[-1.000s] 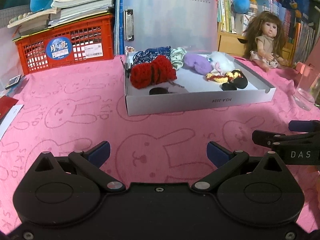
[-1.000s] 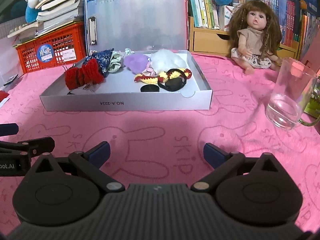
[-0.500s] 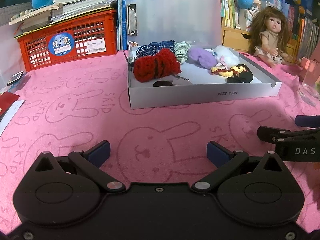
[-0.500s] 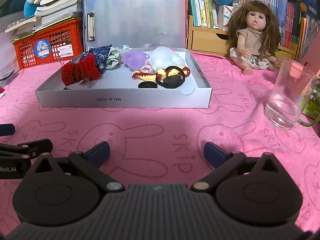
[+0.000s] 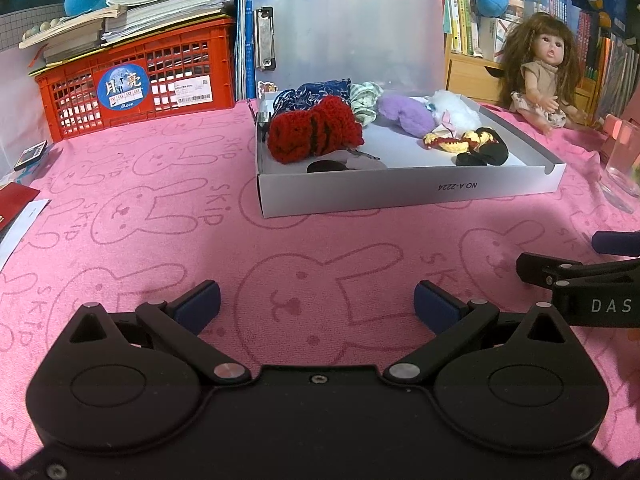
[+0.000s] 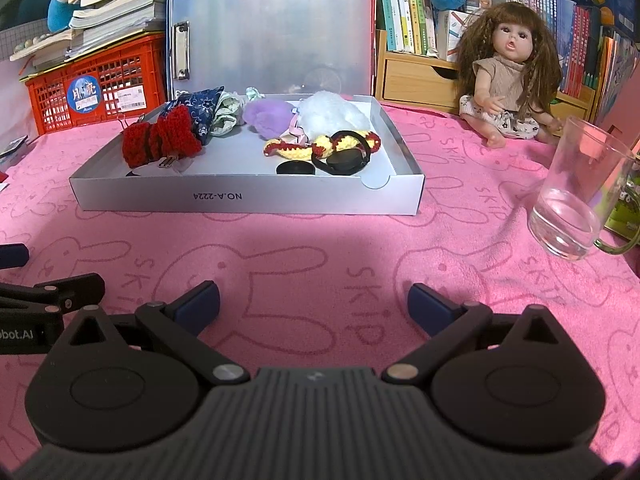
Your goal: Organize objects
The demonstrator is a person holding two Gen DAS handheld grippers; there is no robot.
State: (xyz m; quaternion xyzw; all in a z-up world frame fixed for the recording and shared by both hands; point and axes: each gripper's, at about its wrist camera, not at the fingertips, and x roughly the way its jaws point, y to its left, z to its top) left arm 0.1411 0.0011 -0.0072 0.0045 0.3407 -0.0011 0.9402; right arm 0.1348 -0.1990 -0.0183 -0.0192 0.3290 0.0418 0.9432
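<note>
A: Where are the things for organizing now?

B: They lie inside the shallow white cardboard box (image 6: 248, 196) on the pink rabbit-print cloth (image 6: 320, 264). On its left side there is the red knitted bow (image 6: 160, 140), with a dark blue patterned fabric piece (image 6: 200, 108) behind it. In the middle is a purple fluffy scrunchie (image 6: 266, 118), then a white fluffy scrunchie (image 6: 332, 114). In front of those are a yellow and red crocheted band (image 6: 316, 144) and a black hair tie with a round disc (image 6: 344, 160).

A: And the two grippers?

B: The left gripper (image 5: 316, 306) and the right gripper (image 6: 314, 304) both hover low over the cloth, on the near side of the box and well apart from it. The jaws of each stand wide, and nothing is between them.

A: So is the job finished or not?

B: I cannot decide it. All the small items are in the box, so it may be a finished collection, or a box whose contents are to be sorted or taken out.

A: If a grasp comes, what is important?

B: I think the soft pieces will squash, so a grasp in the thick middle is better. The items touch each other at the back, so a neighbour can be dragged along. Also the clear glass mug (image 6: 576, 208) stands near on the right; the right gripper should pass well away from it.
</note>
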